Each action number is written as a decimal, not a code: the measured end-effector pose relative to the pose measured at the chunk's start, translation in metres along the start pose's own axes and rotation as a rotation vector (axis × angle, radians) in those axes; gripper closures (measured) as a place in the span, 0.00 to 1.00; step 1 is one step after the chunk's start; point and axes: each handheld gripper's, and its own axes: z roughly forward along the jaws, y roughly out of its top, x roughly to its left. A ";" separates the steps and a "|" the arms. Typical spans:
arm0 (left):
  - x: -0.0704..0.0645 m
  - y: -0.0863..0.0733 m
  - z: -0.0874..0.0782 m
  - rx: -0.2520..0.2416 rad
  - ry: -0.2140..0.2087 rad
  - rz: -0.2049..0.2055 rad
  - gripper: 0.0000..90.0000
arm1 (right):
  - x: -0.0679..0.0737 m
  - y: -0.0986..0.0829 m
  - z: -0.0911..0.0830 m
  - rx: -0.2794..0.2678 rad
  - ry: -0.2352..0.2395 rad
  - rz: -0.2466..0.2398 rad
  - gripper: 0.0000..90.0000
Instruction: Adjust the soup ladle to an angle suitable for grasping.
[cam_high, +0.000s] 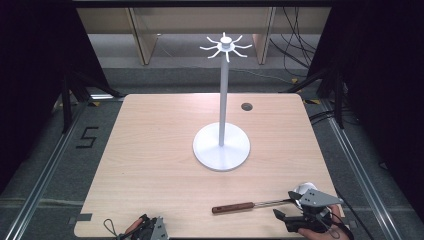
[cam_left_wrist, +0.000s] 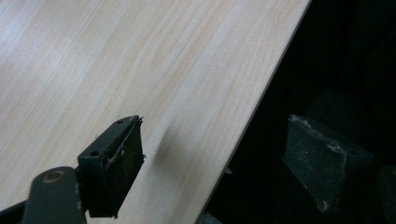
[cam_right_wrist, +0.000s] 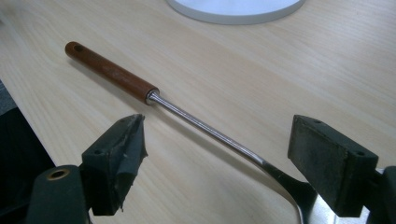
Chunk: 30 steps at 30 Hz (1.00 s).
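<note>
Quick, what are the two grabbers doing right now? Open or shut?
Left gripper: open, holding nothing, at the table edge.
Right gripper: open, jaws either side of the ladle, not gripping it.

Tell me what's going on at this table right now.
A person holds a hand-held gripper in each hand. The right hand-held gripper is open, its jaws straddling the metal shaft of a wooden-handled utensil lying flat on the table. The left hand-held gripper is open at the table's near edge. A white hook stand waits mid-table.
</note>
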 end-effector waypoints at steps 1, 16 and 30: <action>0.000 0.000 0.000 0.001 -0.007 0.002 0.21 | 0.002 0.000 0.000 0.005 -0.004 0.012 0.22; 0.000 0.000 0.000 0.001 -0.007 0.001 0.21 | 0.002 -0.002 0.005 0.050 0.019 -0.044 0.23; 0.000 0.000 0.000 0.001 -0.006 0.001 0.21 | 0.007 -0.004 0.009 0.087 0.036 -0.055 0.22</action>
